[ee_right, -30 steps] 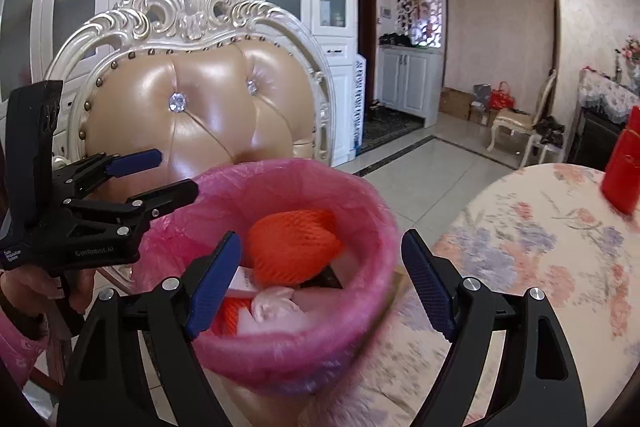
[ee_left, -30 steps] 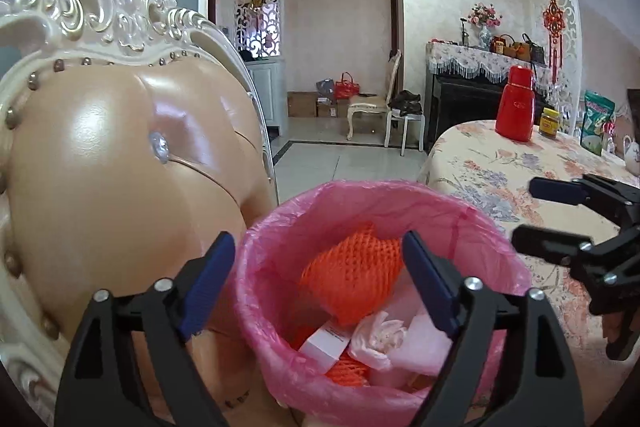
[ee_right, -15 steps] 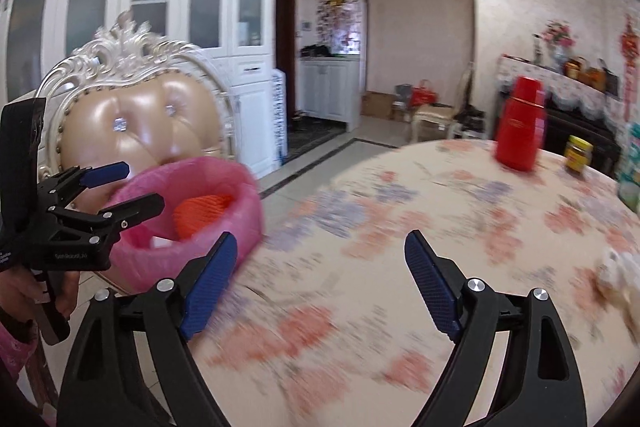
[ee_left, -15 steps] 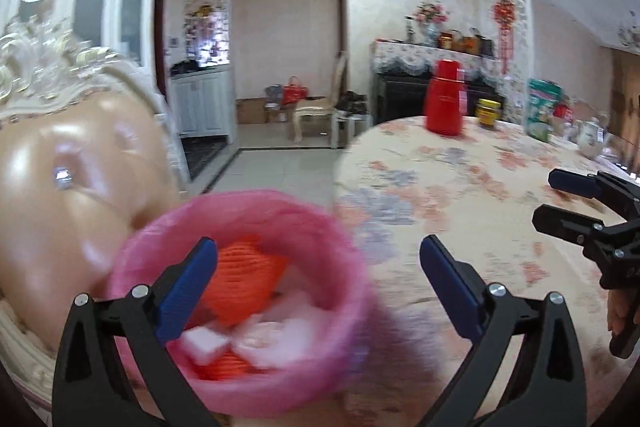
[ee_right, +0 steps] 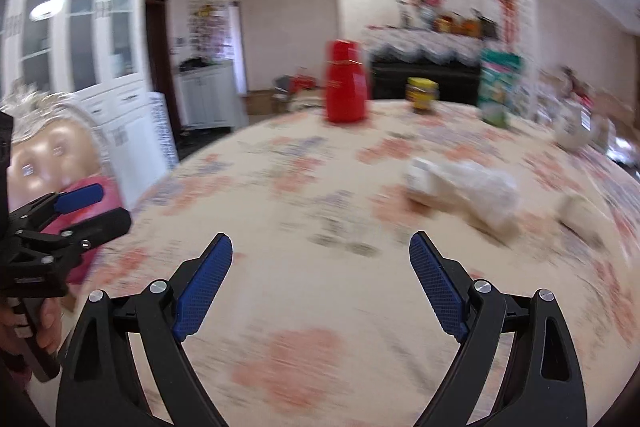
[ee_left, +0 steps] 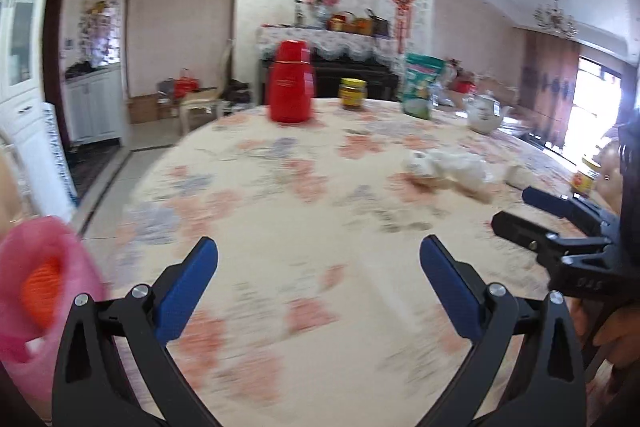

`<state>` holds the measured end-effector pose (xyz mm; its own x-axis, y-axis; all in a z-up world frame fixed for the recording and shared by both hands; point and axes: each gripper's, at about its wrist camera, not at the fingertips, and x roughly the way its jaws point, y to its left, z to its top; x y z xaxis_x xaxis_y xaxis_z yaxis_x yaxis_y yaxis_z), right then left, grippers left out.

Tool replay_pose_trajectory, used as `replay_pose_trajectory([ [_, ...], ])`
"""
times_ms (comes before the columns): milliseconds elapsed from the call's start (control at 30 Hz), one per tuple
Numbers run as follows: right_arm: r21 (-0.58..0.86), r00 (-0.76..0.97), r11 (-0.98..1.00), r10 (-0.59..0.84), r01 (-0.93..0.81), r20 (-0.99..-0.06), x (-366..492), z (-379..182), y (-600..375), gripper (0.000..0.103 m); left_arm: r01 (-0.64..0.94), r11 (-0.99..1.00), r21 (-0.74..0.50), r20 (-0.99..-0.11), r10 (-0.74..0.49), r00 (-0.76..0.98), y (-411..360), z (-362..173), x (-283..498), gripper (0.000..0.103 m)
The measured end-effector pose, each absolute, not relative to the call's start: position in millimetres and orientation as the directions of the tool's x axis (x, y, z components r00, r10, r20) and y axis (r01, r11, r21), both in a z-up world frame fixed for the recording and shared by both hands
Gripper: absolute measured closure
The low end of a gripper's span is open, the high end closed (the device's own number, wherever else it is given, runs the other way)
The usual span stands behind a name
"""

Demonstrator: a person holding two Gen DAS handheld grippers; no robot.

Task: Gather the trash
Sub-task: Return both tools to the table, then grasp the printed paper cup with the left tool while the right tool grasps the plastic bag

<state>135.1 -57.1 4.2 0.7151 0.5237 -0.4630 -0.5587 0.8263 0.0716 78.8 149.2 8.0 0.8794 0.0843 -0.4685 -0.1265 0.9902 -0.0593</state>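
Grippers: the left hand-held gripper (ee_left: 319, 269) stands spread wide with nothing between its blue pads; the right hand-held gripper (ee_right: 321, 265) has its jaws opening, likewise empty. Both hang over bare cloth at the near edge.
Tabletop: a round tabletop (ee_right: 304, 311) under a cream cloth printed with salmon and grey flowers; it looks smooth and a little glossy, so light things may slide on it.
Trash: a heap of crumpled white paper or tissue (ee_right: 464, 193) lies to the right of centre, past both grippers, with a smaller white wad (ee_right: 580, 211) further right. Blur hides the detail.
Handling: judged soft, very light and crushable, not fragile; it should give under the pads. Best taken across the bulkiest middle fold, with a full close, since a loose edge could tear away or slip out.
Bin: the pink-lined trash bin (ee_left: 44, 291) sits low at the near left, off the tabletop's edge, with orange foam netting (ee_left: 42, 289) inside; its thin liner looks limp.
Far things: a red plastic flask (ee_left: 291, 83), a yellow-lidded jar (ee_left: 352, 93), a green packet (ee_left: 420, 85) and a white ceramic teapot (ee_left: 484, 113), hard and rigid, none of them trash by the look.
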Motion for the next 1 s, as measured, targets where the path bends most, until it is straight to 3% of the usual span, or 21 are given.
replay_pose_trajectory([
  [400,0.146,0.755,0.938,0.339,-0.314,-0.561,237.6,-22.6,-164.1,0.018,-0.043,0.997,-0.061,-0.566,0.001,0.825,64.7,-16.0,204.3,0.005],
  [967,0.177,0.624,0.949,0.305,-0.259,-0.720,395.6,-61.4,-126.0,0.018,-0.159,0.982,-0.099,-0.672,0.052,0.739,84.5,-52.4,335.4,0.005],
  [1000,0.193,0.613,0.946,0.316,-0.260,-0.724,399.5,-63.0,-127.8,0.026,-0.159,0.982,-0.100,-0.675,0.050,0.736,84.2,-53.7,339.3,0.005],
])
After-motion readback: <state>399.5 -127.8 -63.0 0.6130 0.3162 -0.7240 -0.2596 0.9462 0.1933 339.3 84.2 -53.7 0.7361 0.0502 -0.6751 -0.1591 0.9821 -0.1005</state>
